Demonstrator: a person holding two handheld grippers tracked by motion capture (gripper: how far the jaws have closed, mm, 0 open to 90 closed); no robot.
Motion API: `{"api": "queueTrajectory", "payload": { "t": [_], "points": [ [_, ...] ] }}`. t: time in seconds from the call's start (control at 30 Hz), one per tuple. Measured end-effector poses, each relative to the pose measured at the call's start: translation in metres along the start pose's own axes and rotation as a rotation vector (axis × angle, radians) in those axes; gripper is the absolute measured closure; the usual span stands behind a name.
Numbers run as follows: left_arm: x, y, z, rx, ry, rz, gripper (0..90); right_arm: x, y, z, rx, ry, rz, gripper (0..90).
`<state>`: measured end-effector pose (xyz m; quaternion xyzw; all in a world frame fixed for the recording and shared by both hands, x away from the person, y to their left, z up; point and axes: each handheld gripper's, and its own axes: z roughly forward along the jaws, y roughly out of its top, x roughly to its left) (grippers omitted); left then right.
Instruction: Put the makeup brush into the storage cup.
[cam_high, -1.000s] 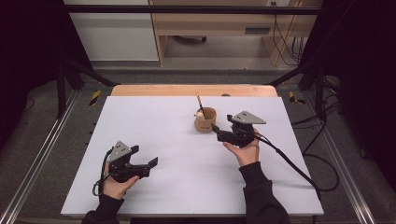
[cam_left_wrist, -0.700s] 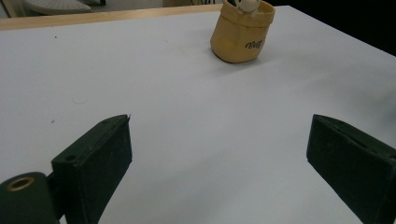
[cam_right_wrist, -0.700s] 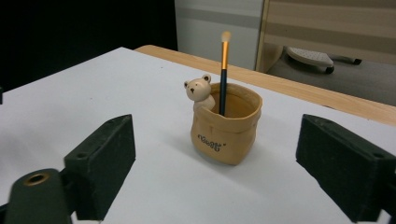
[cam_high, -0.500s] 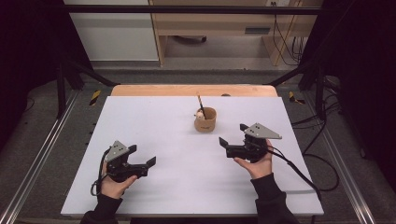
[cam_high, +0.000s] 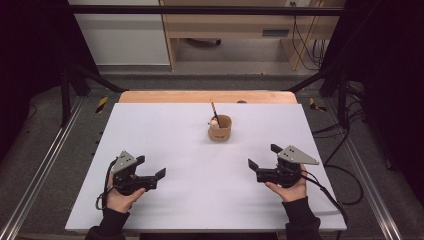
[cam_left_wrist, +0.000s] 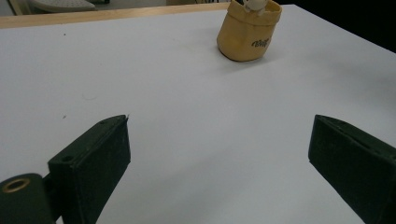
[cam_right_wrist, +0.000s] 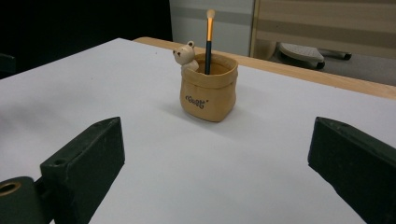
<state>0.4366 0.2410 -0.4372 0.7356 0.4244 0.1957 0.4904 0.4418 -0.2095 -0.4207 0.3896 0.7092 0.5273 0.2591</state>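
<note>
Pencil (cam_high: 214, 111) stands upright in the small tan holder pot (cam_high: 220, 129) with its little bear figure (cam_right_wrist: 185, 55), far centre on the white counter (cam_high: 200, 200). A second ago the right tongs (cam_high: 260, 158) were up beside that pot; now they have drawn back to the near right, their jaws having just opened wide with nothing between them. Left tongs (cam_high: 152, 167) rest near left, also spread wide and empty. To my eye the pencil has been delivered and released, and the placing looks finished.
</note>
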Motion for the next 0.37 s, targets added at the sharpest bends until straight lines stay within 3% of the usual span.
{"api": "queueTrajectory", "payload": {
  "t": [0.37],
  "points": [
    [0.002,-0.001,0.000,0.005,0.003,0.000,5.0,-0.006,-0.012,-0.009,0.015,-0.015,0.012,4.1]
  ]
}}
